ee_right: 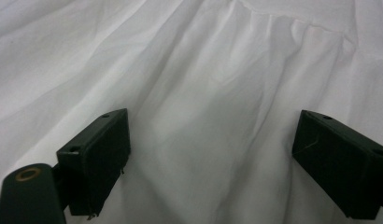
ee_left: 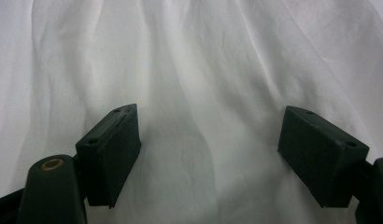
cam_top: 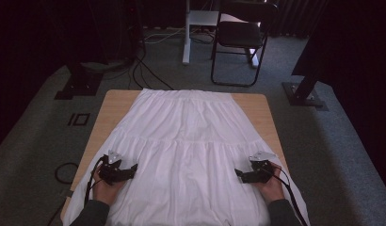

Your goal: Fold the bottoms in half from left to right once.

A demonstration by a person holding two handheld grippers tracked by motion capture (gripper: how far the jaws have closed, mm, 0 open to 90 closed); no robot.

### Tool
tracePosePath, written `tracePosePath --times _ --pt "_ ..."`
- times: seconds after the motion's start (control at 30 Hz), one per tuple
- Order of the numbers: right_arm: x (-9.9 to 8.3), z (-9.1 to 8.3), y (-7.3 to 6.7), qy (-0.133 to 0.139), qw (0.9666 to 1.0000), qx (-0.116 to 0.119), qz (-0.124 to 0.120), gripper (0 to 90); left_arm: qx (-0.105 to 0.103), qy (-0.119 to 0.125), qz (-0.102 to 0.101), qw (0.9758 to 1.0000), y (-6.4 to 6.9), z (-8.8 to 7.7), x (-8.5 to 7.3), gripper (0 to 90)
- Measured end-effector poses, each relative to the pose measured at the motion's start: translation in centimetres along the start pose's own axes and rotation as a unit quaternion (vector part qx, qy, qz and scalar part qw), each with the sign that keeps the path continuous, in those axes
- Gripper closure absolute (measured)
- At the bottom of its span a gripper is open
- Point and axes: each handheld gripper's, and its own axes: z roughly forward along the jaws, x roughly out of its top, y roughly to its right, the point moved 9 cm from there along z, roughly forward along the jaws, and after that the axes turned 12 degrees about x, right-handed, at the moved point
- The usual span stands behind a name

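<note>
1. Surface and room: a light wooden table (cam_top: 112, 106) stands on grey carpet (cam_top: 36, 136), with dark curtains at the left and right edges of the high view. A white skirt (cam_top: 186, 141) is spread flat over most of the tabletop, its gathered waistband at the far edge and its wide hem toward the person, hanging over the near edge. Bare wood shows along the table's left side and at its far right corner.

2. Things around: on the floor to the left lie a black stand base (cam_top: 78, 82) and loose black cables (cam_top: 144, 70). Beyond the table stands a white post (cam_top: 186, 33), and to its right a black folding chair (cam_top: 240, 37). Another dark stand base (cam_top: 304, 94) sits at the far right. Nothing lies on the skirt between the two grippers.

3. Grippers: the left gripper (cam_top: 132, 168) rests low over the skirt's left part, near the hem, pointing toward the middle. In the left gripper view its jaws stand wide apart with smooth white cloth below them and nothing pinched. The right gripper (cam_top: 237, 173) sits over the skirt's right part, pointing inward toward the left one. In the right gripper view its jaws are likewise spread wide over folded cloth near a gathered seam, gripping nothing.
</note>
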Motion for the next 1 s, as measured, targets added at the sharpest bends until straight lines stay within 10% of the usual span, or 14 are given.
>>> tracePosePath --times 0.3,0.5,0.77,1.0 --pt "0.0 0.0 0.1 0.002 1.0 -0.003 0.002 12.1 0.002 0.001 -0.02 0.9998 -0.9 -1.6 0.5 27.1" --pt "0.0 -0.1 0.0 0.003 1.0 -0.004 0.004 13.4 0.045 0.018 -0.049 0.9976 -5.4 -4.5 1.1 22.6" --pt "0.0 -0.1 0.0 0.003 1.0 -0.004 0.004 13.4 0.1 -0.026 -0.083 0.9911 -11.3 -5.0 -2.8 20.9" --pt "0.0 -0.1 0.0 0.003 1.0 -0.004 0.004 13.4 0.079 -0.066 -0.086 0.9909 -11.5 -3.9 -5.9 21.2"
